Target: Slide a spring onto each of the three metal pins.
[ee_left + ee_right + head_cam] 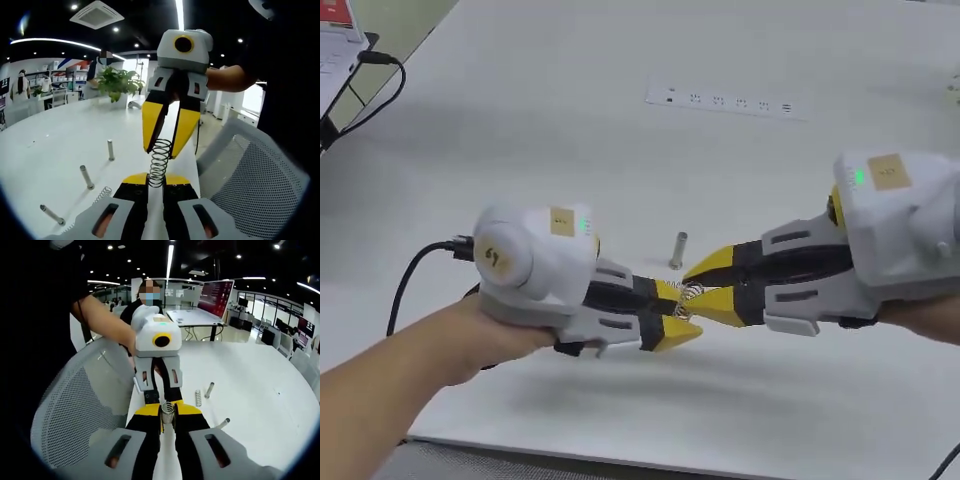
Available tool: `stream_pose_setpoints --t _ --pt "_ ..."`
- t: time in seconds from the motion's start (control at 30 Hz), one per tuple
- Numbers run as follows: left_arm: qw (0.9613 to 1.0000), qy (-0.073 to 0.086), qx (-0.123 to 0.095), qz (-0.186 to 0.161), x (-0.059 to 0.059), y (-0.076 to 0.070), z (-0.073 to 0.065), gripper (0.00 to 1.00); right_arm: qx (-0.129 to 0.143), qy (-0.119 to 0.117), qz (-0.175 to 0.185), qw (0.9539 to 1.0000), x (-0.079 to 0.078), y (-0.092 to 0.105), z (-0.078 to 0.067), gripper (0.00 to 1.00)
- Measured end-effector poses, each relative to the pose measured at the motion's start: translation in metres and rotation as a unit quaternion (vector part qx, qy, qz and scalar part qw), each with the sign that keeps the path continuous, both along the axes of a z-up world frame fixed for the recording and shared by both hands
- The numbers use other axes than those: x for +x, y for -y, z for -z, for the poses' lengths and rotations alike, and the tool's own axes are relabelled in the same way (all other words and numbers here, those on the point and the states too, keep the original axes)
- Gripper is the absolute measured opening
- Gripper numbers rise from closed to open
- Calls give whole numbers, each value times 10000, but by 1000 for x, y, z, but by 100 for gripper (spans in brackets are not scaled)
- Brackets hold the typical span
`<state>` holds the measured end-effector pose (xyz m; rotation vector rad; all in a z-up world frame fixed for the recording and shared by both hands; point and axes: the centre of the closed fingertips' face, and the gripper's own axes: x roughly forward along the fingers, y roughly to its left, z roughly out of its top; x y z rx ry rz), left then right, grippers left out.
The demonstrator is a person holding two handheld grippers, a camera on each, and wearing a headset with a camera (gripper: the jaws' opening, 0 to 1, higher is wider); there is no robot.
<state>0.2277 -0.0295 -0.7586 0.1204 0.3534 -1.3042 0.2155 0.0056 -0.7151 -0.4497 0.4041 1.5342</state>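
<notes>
Between the tips of the left claw, closest in, sits one end of a spring, pinched by jaws that stand closed on it. Its long axis runs straight ahead, in line with those jaws. Its other end lies between the tips of the right claw, which points back at the left one; whether those jaws press the coil or merely flank it cannot be told. The spring hangs above the table, not on any pin.

Ahead and to the left of the left claw, the pins run away in a row. First comes a tilted pin, low to the table, then a loose spring lying just beside the middle pin, then the far pin. The last two stand upright, and all three are bare.

The held coil lies roughly level while those pins point up, so it likely has to be turned on end first. Both claws look equally near. Count: three pins, two springs, two claws.
</notes>
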Motion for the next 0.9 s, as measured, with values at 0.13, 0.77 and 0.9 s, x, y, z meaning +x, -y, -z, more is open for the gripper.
stream_pose_setpoints --t 0.13,0.77,0.9 --pt "10000 11 -35 -20 -1 0 -3 2 207 -38 71 9998 0 -2 -2 7" --pt "10000 -86 -43 -16 -6 -1 -1 3 954 104 297 9949 -7 -5 -3 7" --pt "9999 -134 -67 -56 -6 0 -1 3 933 125 335 9950 -4 -4 -4 7"
